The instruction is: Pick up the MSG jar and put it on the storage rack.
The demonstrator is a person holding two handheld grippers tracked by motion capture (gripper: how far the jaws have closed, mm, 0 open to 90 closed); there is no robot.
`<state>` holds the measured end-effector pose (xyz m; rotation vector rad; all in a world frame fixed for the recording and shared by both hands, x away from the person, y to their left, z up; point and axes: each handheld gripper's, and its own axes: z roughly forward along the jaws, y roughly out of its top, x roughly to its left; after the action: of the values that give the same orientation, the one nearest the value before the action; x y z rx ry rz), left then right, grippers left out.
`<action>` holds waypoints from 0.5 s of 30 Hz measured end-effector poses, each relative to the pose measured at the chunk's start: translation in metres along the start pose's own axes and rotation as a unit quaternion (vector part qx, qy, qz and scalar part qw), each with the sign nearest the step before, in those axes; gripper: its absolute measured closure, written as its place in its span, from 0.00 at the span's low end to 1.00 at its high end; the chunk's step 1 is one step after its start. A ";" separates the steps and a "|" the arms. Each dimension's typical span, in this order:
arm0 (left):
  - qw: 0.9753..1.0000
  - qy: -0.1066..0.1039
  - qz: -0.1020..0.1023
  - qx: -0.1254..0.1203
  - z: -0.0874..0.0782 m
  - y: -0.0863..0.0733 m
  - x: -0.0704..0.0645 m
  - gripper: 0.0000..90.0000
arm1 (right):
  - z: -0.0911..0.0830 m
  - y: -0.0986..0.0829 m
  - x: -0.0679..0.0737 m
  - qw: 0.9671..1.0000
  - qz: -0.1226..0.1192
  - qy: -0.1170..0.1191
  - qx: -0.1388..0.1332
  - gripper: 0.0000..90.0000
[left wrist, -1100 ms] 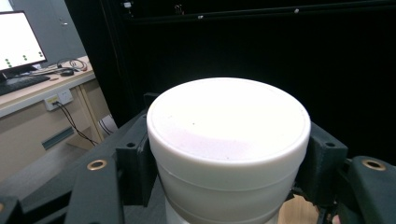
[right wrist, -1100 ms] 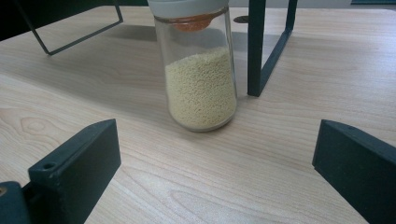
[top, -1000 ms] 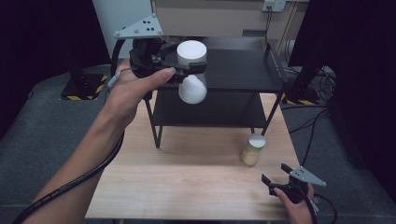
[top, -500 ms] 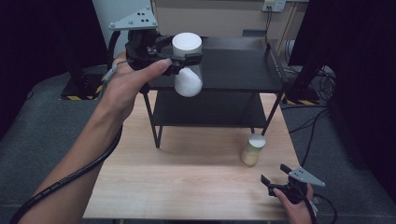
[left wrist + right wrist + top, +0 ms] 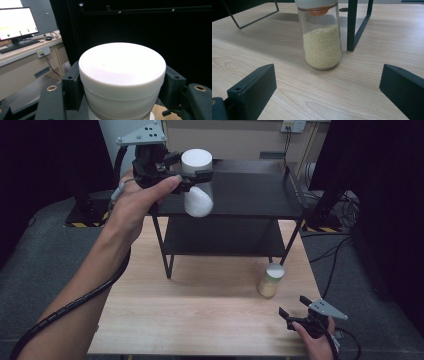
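White-lidded jar [image 5: 197, 182], clamped between your left gripper [image 5: 186, 170] jaws.
Your right gripper [image 5: 301, 314] gapes; grain jar [image 5: 270, 281] at its 12 o'clock.

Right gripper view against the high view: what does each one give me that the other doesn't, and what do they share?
The right gripper view alone resolves the yellow grains inside the small jar and the orange insert under its cap. The high view alone has the left gripper clamping a white-lidded jar above the black shelf. Both show the small jar standing on the wooden table by the shelf's leg, with the right gripper open.
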<state>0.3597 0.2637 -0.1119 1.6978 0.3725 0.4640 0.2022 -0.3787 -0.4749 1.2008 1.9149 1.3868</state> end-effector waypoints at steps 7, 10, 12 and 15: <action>1.000 0.005 -0.003 0.004 0.010 -0.001 0.006 0.36 | 0.001 0.000 0.001 1.000 -0.001 0.001 0.001 0.02; 1.000 0.006 -0.004 0.005 0.014 -0.002 0.008 0.36 | 0.001 -0.001 0.000 1.000 -0.001 0.001 0.002 0.02; 1.000 0.007 -0.005 0.007 0.017 -0.003 0.010 0.36 | 0.001 -0.001 0.000 1.000 -0.001 0.001 0.001 0.02; 1.000 0.008 -0.005 0.010 0.021 -0.004 0.011 0.36 | 0.001 -0.001 0.000 1.000 -0.001 0.001 0.002 0.02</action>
<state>0.3802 0.2516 -0.1178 1.7127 0.3982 0.4690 0.2025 -0.3781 -0.4758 1.1998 1.9200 1.3856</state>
